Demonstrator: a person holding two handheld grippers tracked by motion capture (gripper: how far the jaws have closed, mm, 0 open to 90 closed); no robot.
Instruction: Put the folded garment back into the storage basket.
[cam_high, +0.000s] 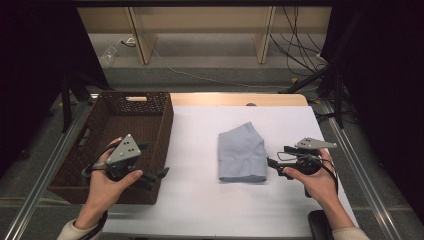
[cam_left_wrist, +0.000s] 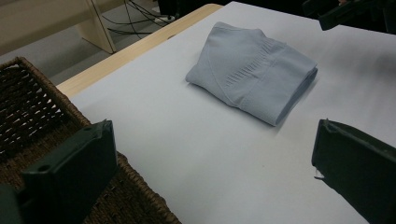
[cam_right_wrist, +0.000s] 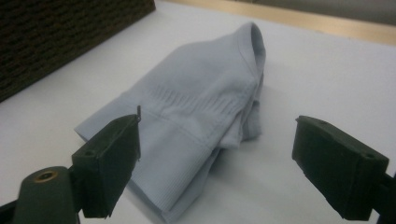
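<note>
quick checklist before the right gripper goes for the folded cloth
1. Right gripper jaws open: ok, they stand wide apart with nothing between them.
2. Folded cloth lying flat on the white table, apart from the basket: ok.
3. Right gripper lined up with the cloth's near edge: ok, the cloth sits just ahead of the jaws.
4. Left gripper out of the way: ok, open, over the basket's edge.
5. Basket empty: cannot tell, its floor is dark.

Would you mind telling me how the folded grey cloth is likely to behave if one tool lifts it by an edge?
The cloth looks like soft ribbed knit, so probably floppy and light. Its stacked layers would likely unfold and droop. Pushed, it may bunch rather than slide.
</note>
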